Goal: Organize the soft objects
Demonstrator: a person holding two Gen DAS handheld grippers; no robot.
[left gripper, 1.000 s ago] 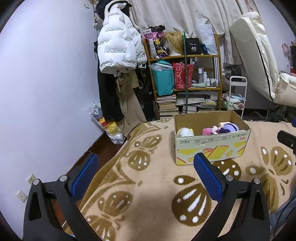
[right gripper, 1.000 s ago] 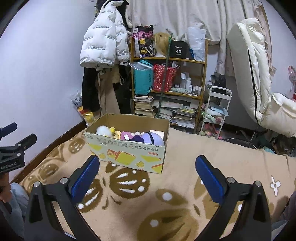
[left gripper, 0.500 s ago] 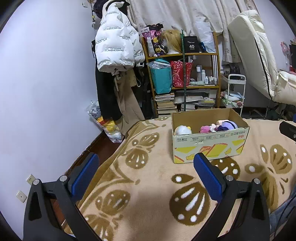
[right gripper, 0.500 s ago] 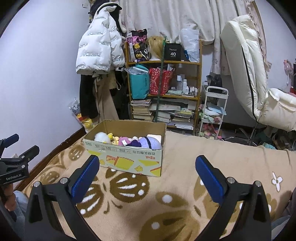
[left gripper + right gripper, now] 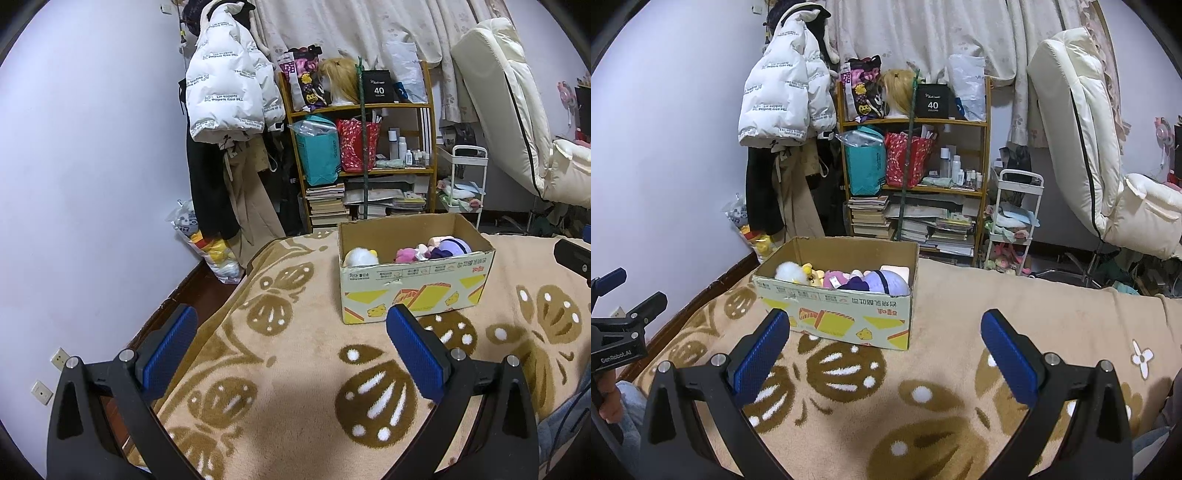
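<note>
Plush toys (image 5: 846,278) sit packed in the cardboard box (image 5: 849,314) on the butterfly blanket (image 5: 923,398), likely gathered there as the sorting bin. Left gripper (image 5: 291,341) and right gripper (image 5: 884,343) hover short of the box, both spread wide and empty. Versus a second ago, the box looks slightly farther off, so both grippers have backed away.

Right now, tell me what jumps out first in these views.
A cardboard box of plush toys sits on the tan butterfly blanket, ahead of both open grippers. Behind it, a cluttered shelf stands against the wall, with a white puffer jacket hanging to its left.
</note>
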